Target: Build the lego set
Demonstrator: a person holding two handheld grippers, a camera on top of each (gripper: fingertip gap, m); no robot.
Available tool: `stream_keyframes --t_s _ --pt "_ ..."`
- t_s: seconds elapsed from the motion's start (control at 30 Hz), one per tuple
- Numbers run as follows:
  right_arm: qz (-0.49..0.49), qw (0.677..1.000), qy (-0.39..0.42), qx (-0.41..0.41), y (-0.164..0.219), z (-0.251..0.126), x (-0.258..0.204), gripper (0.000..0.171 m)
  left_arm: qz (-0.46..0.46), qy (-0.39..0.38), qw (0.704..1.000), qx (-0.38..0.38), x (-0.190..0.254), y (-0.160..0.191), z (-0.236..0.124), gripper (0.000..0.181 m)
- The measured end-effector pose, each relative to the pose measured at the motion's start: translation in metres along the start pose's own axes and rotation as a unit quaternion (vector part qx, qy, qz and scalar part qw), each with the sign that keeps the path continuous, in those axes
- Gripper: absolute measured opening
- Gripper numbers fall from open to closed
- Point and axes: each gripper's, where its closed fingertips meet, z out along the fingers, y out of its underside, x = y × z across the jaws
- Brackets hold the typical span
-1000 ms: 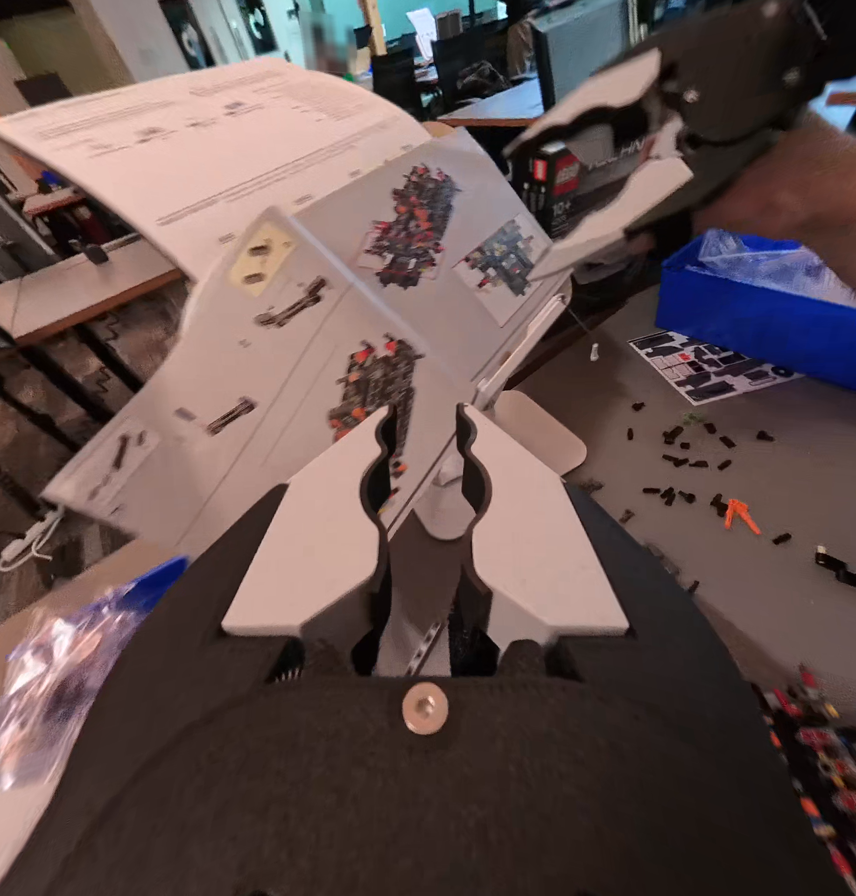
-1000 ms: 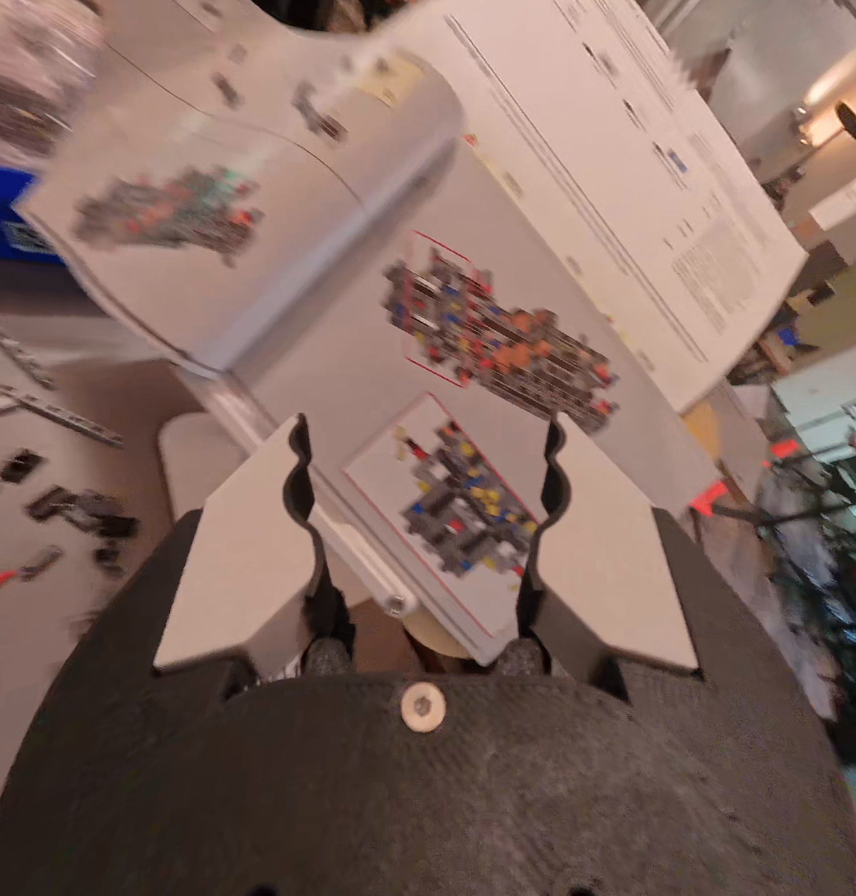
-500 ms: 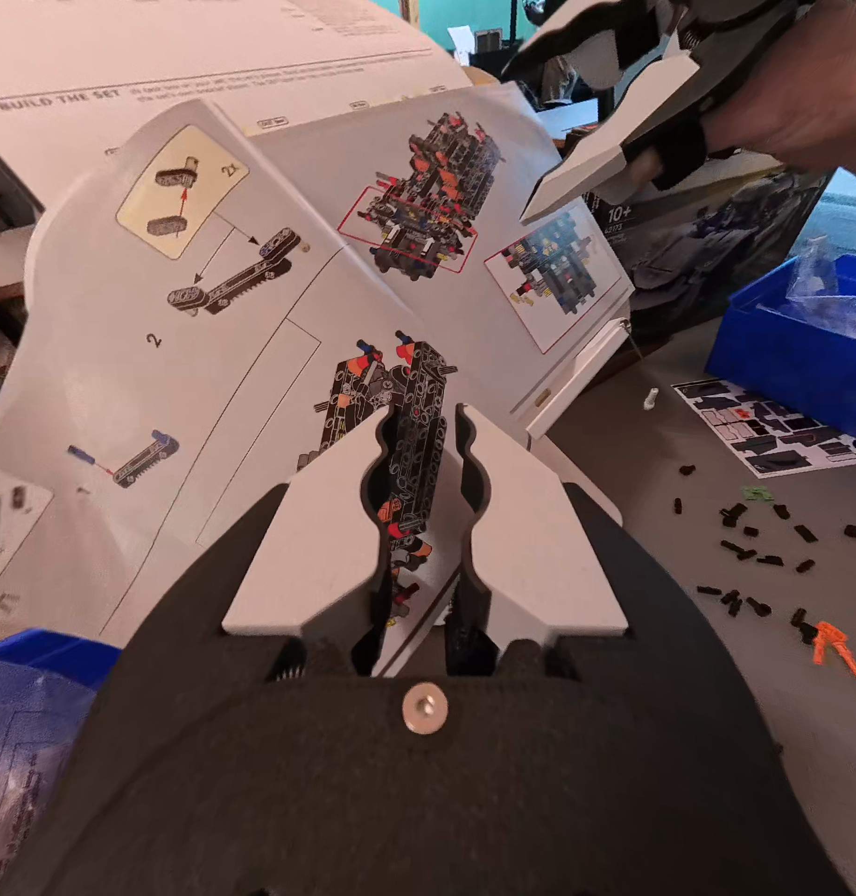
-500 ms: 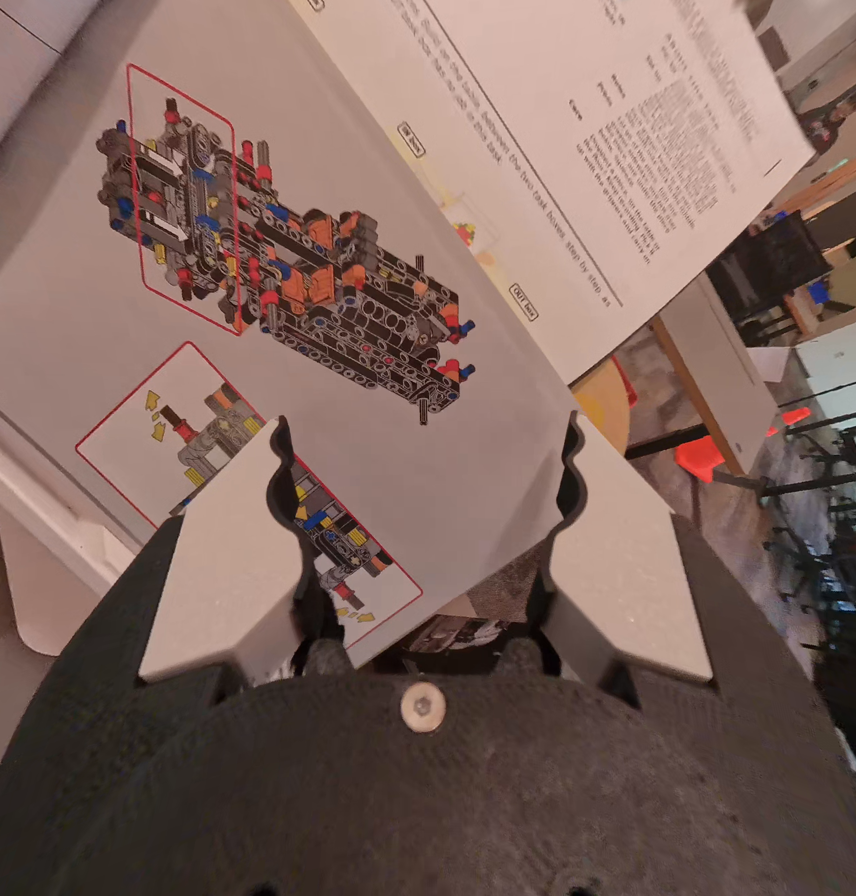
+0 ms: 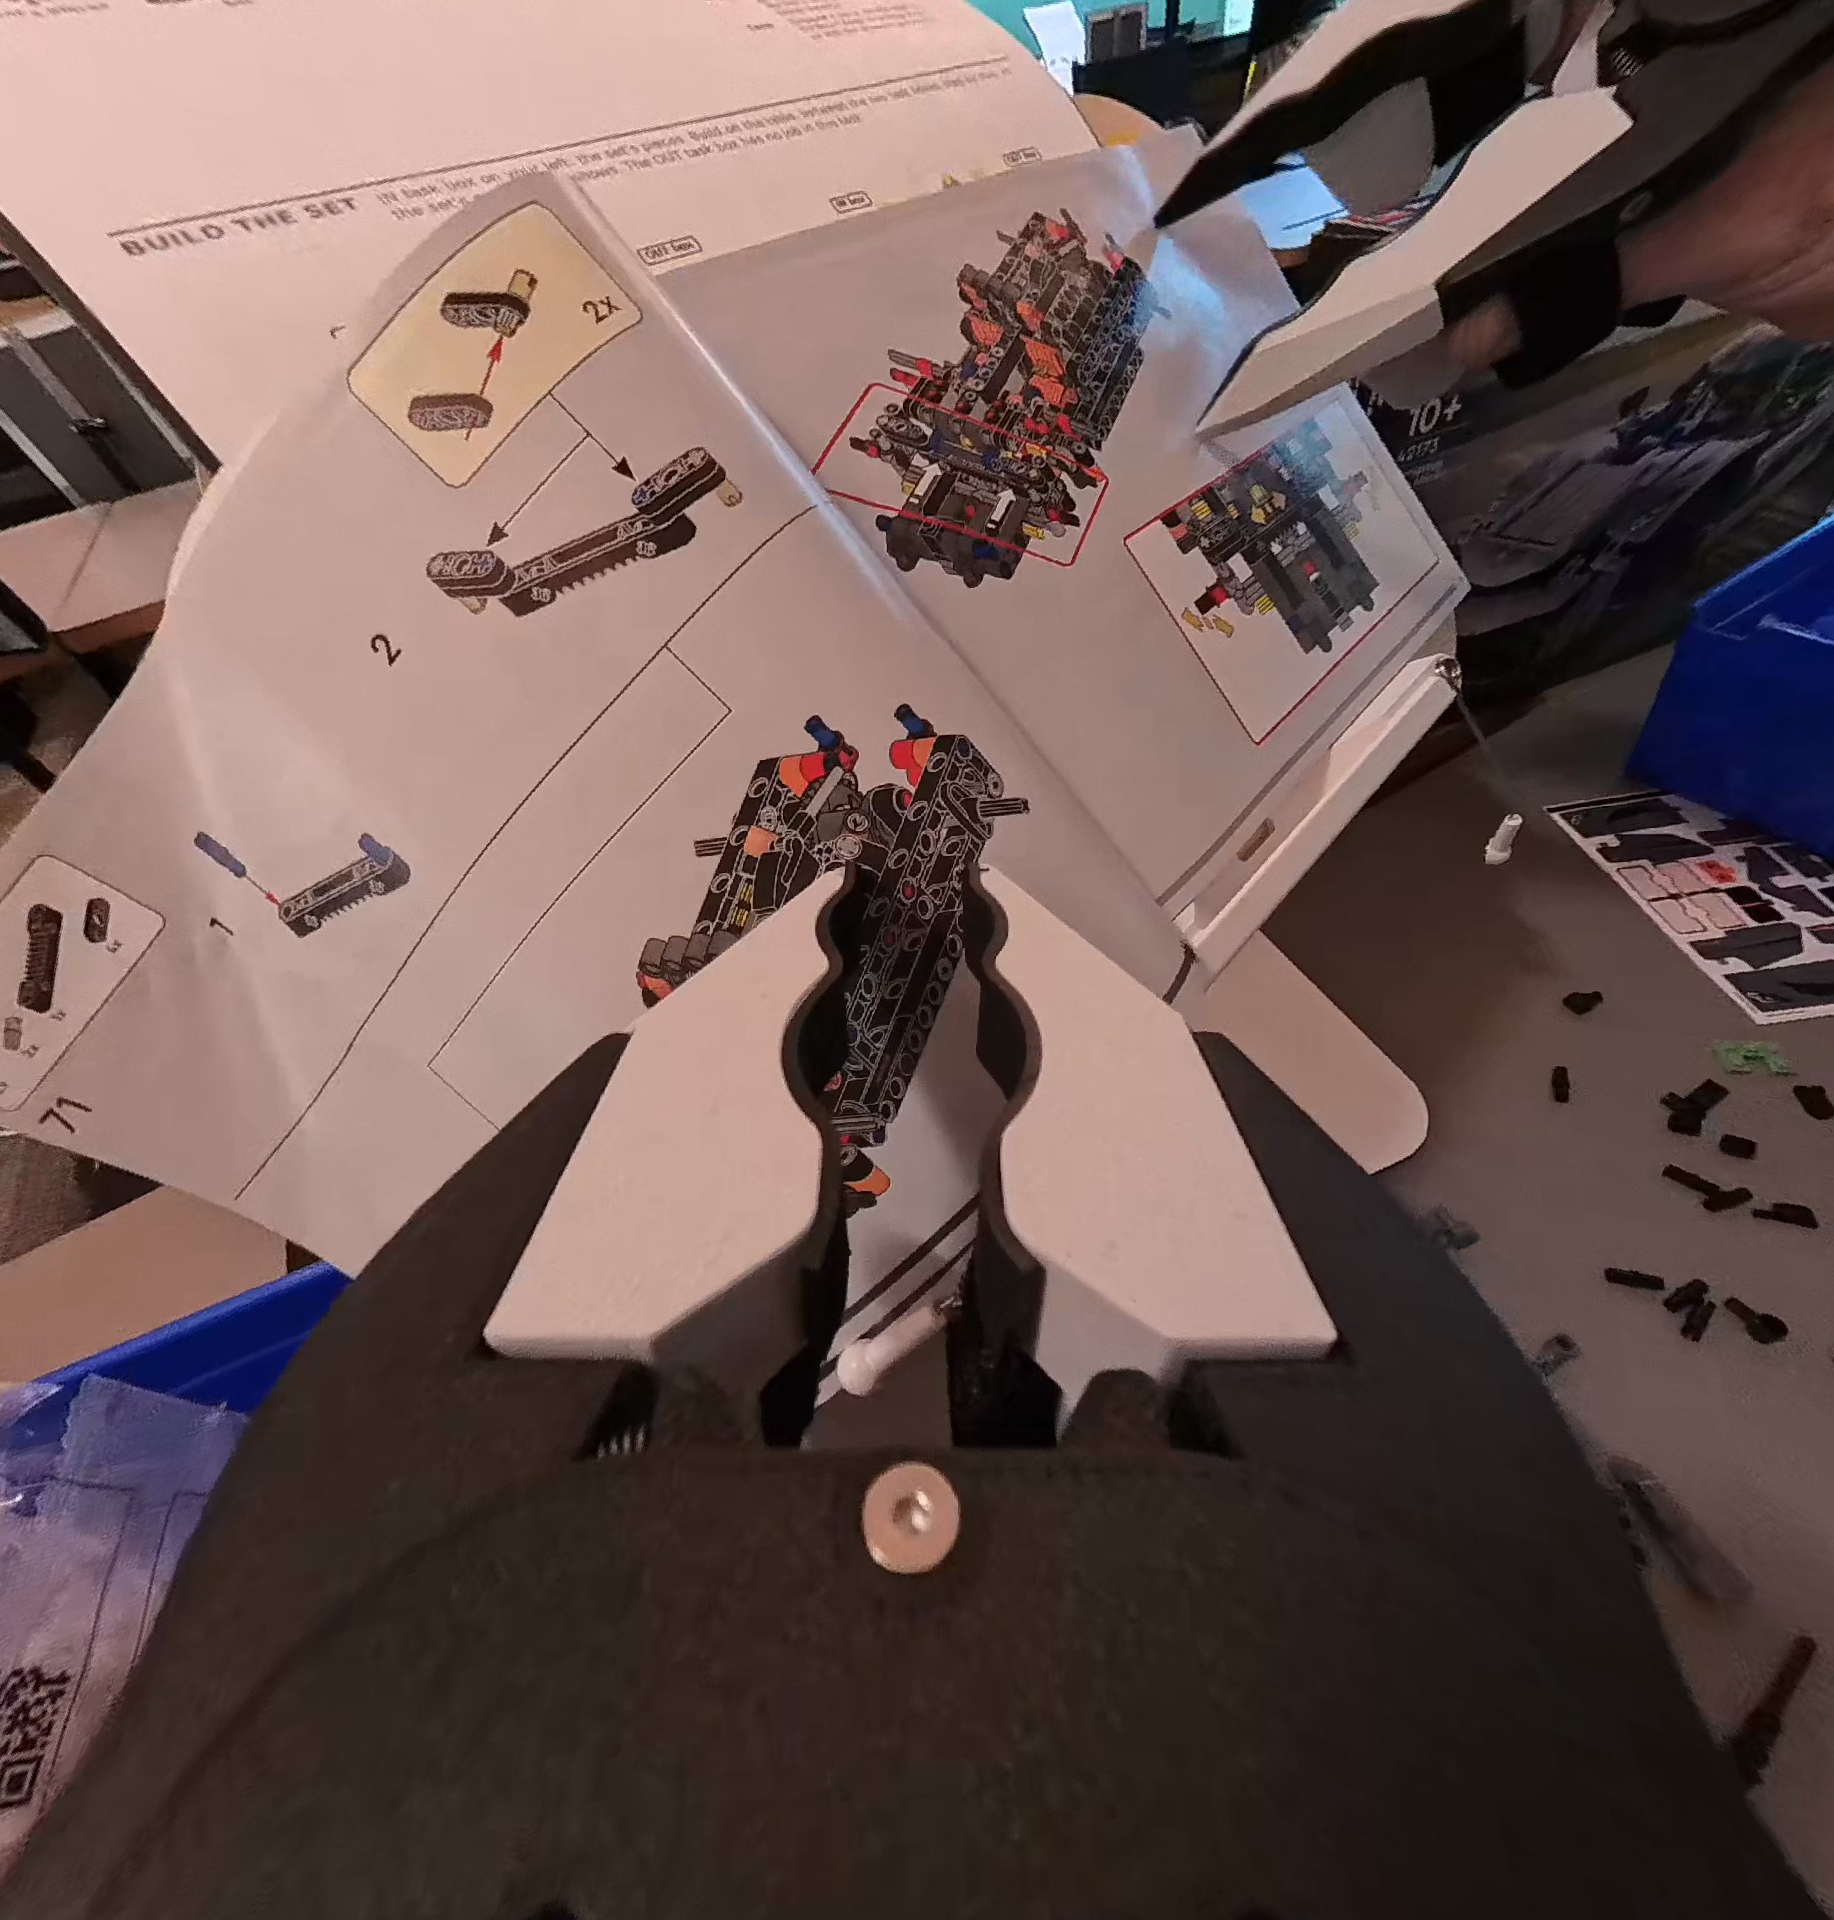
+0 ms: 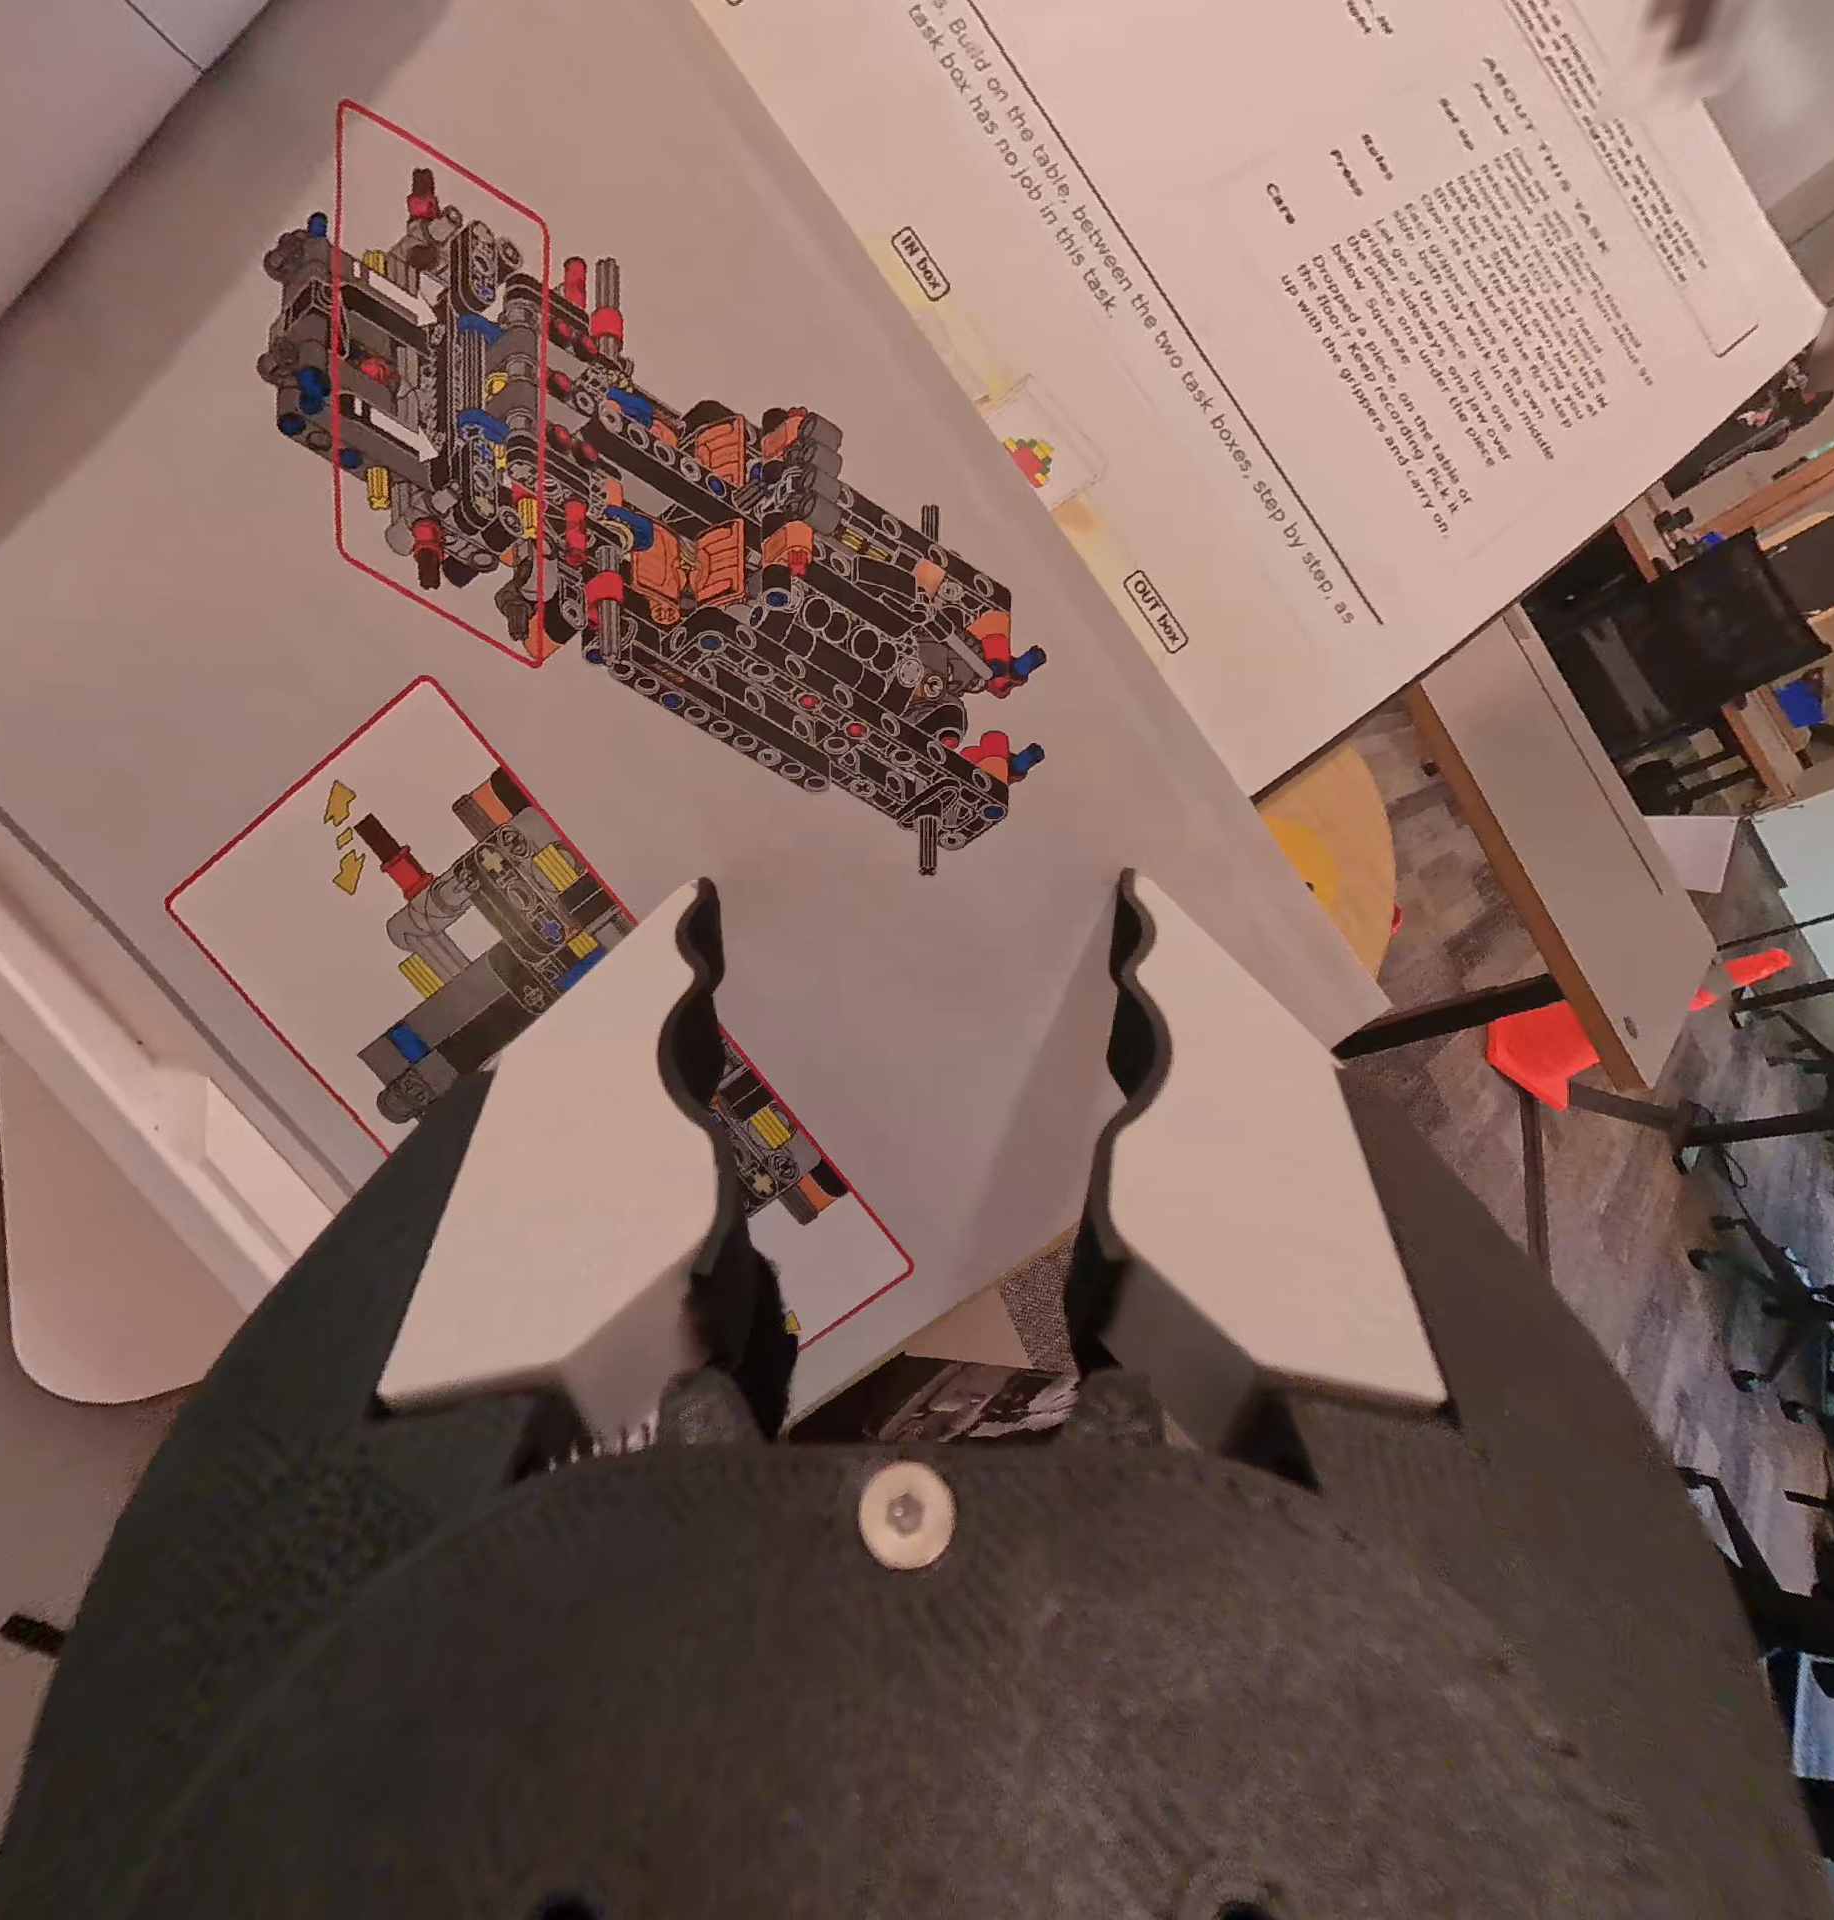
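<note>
The open instruction booklet (image 5: 580,623) stands on a white stand (image 5: 1308,1049). My left gripper (image 5: 915,878) is right in front of the booklet's lower middle. Its jaws stand a narrow gap apart with nothing seen between them. My right gripper (image 6: 913,883) is open at the right page (image 6: 217,623), and the page's outer edge runs between its fingers. It also shows in the left wrist view (image 5: 1183,322) at the page's upper right corner, held by a hand. Small loose black pieces (image 5: 1713,1195) lie on the grey table to the right.
A large printed sheet (image 5: 477,104) stands behind the booklet. A sticker sheet (image 5: 1744,914), a blue bin (image 5: 1765,727) and the set's dark box (image 5: 1619,499) are at the right. Another blue bin (image 5: 217,1351) with plastic bags (image 5: 61,1558) is at the lower left.
The left gripper has come closer to the booklet, with its gap unchanged. The right gripper has moved onto the right page's outer edge, and its jaws have narrowed.
</note>
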Motion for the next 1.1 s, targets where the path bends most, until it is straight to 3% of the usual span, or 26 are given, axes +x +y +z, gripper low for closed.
stream_keyframes --t_s 0.4,0.43,0.5,0.6,0.8,0.9,0.97,1.1 --pt "-0.025 1.0 -0.012 -0.007 -0.001 -0.002 -0.01 0.045 -0.003 -0.003 1.0 -0.008 -0.002 0.001 0.002 0.015" --pt "-0.026 1.0 -0.005 -0.005 -0.003 -0.004 -0.006 0.047 -0.004 -0.002 1.0 -0.008 -0.002 0.001 0.001 0.014" --pt "-0.015 1.0 0.013 0.013 -0.011 -0.01 0.006 0.076 -0.004 -0.002 1.0 -0.008 -0.002 0.001 0.0 0.013" --pt "-0.006 1.0 0.009 0.006 -0.009 -0.008 0.02 0.089 -0.003 -0.002 1.0 -0.008 -0.002 0.001 0.0 0.013" --pt "-0.028 1.0 -0.008 -0.002 -0.003 0.001 0.022 0.087 0.0 -0.003 1.0 -0.008 -0.003 0.002 0.0 0.013" --pt "-0.04 0.999 -0.008 -0.002 -0.004 -0.001 0.025 0.078 0.002 -0.002 1.0 -0.008 -0.002 0.002 0.0 0.013" --pt "-0.04 0.999 -0.002 0.006 -0.008 -0.003 0.03 0.085 0.003 -0.002 1.0 -0.009 -0.002 0.002 0.0 0.013" --pt "-0.045 0.999 -0.02 -0.008 -0.006 0.002 0.028 0.079 0.002 -0.002 1.0 -0.009 -0.003 0.002 0.0 0.012"
